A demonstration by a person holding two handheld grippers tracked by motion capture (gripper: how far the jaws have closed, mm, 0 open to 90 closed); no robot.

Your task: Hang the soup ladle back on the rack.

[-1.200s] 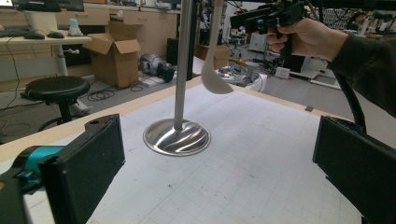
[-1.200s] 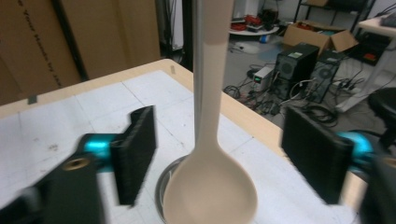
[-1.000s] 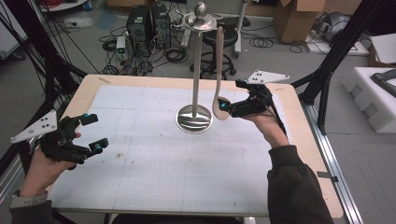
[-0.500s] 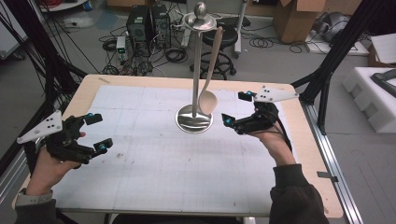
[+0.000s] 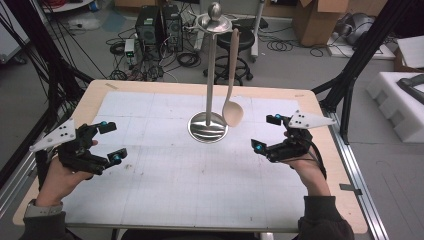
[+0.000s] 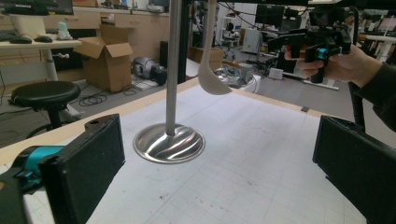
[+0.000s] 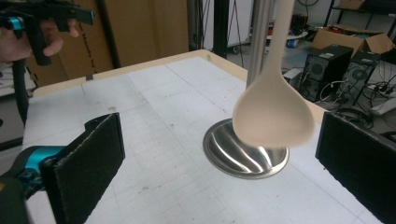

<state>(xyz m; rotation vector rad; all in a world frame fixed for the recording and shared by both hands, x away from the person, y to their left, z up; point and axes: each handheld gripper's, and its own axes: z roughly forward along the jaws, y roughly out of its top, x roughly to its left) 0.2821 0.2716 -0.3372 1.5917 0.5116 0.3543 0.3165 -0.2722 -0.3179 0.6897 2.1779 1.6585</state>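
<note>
A steel stand point(image 5: 209, 85) with a round base point(image 5: 207, 129) rises from the middle of the table. A pale wooden spoon point(image 5: 233, 113) hangs from the stand's top disc, its bowl down beside the pole and above the base. My right gripper point(image 5: 265, 132) is open, right of the spoon and apart from it. In the right gripper view the spoon bowl point(image 7: 273, 114) hangs ahead of the open gripper point(image 7: 219, 172), over the base point(image 7: 245, 154). My left gripper point(image 5: 111, 141) is open at the table's left, holding nothing; in the left gripper view the gripper point(image 6: 224, 172) faces the stand point(image 6: 169, 142) and spoon point(image 6: 212, 79).
A white gridded mat point(image 5: 190, 180) covers the wooden table point(image 5: 345, 200). Black frame legs stand at the table's left and right. On the floor behind are computers, cables, a stool point(image 5: 240, 40) and cardboard boxes. White foam blocks point(image 5: 400, 100) sit at the right.
My right gripper let go of the spoon's bowl and drew back to the right and toward the person. The spoon now hangs free from the stand. The left gripper barely moved.
</note>
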